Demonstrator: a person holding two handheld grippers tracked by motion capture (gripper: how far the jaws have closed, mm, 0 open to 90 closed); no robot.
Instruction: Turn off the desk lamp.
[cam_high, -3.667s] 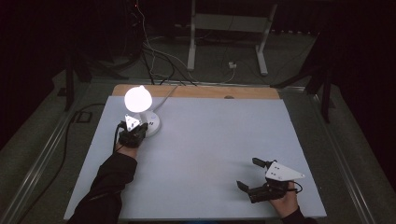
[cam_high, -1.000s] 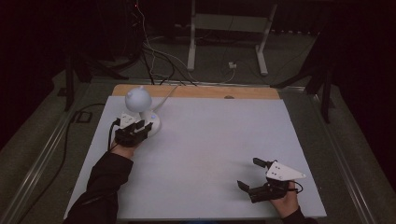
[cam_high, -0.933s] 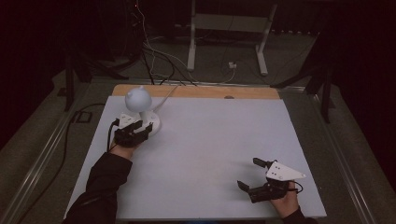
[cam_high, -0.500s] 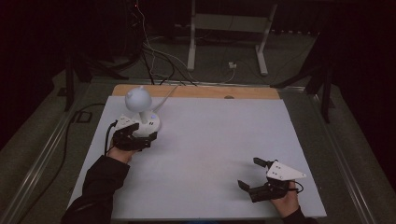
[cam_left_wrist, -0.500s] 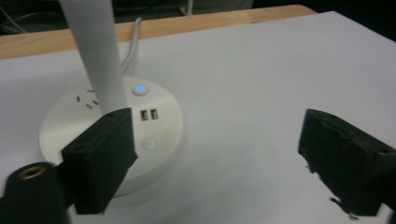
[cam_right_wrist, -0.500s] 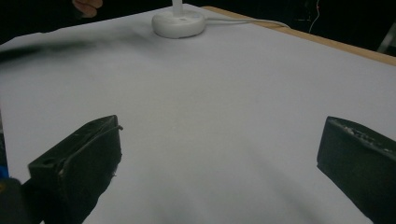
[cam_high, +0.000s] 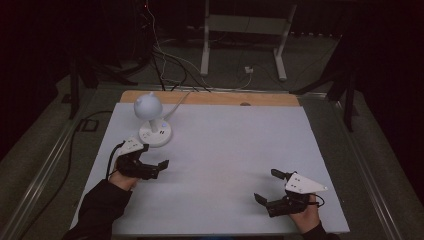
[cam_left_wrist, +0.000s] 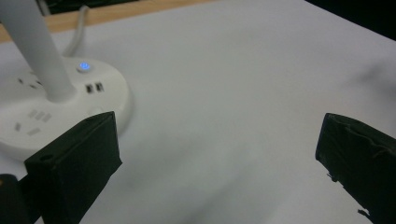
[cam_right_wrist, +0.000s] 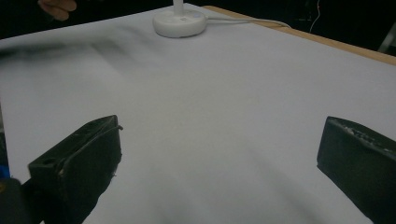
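Lamp (cam_high: 151, 122) sits just beyond your left gripper (cam_high: 156, 169), nearer than right; jaws just opened wide, empty.

You are working in a lab or test room set up for recording, not a home. Your counter (cam_high: 240, 150) is a plain wooden board covered by a bare pale sheet, standing on grey carpet (cam_high: 380, 165) in a dark room with black surroundings. Behind it you have the white metal legs of a stand (cam_high: 205, 50), and loose cables (cam_high: 165, 60) trail across the floor to a small white plug (cam_high: 248, 70). On the counter stands a white desk lamp (cam_high: 150, 120) whose round base carries sockets, USB ports and a lit blue button (cam_left_wrist: 84, 66).
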